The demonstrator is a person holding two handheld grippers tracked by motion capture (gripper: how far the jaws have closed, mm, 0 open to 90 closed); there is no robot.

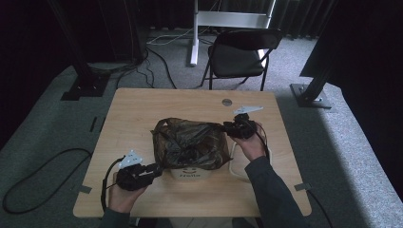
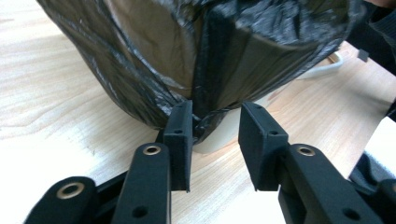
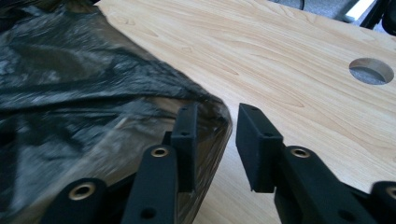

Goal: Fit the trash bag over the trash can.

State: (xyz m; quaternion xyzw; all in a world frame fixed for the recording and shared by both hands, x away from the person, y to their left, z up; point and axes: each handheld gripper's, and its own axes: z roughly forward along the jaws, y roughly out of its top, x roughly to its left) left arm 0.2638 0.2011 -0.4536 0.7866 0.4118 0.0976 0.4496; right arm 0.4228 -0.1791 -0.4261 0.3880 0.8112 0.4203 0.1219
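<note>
A dark bag [image 1: 190, 144] sits in the middle of the table [image 1: 138, 109], pulled over a white bin [image 1: 190, 174] whose lower front, with a dark logo I can't read, peeks out beneath the plastic. What is inside the bag is hidden by its crumpled, glossy folds.

The left gripper [image 1: 151, 169] lies at the bag's near left corner. From above I can't tell how its jaws stand. The left gripper view settles it: the left gripper [image 2: 215, 127] stands open, with a gathered seam of the bag [image 2: 154, 56] running down into the gap and touching the left jaw. The white bin [image 2: 219, 140] shows just behind, under the plastic.

The right gripper [image 1: 232, 127] is at the bag's far right edge, the hand [image 1: 251, 145] covering much of it. In the right gripper view the right gripper [image 3: 215, 122] is also open, the bag's edge [image 3: 93, 107] draped against its left jaw and bare wood in front of the other. That view also shows a round hole [image 3: 371, 71] in the table, cut off at the frame's edge.

A folding chair [image 1: 240, 52] stands beyond the table, dim against the dark curtains.
</note>
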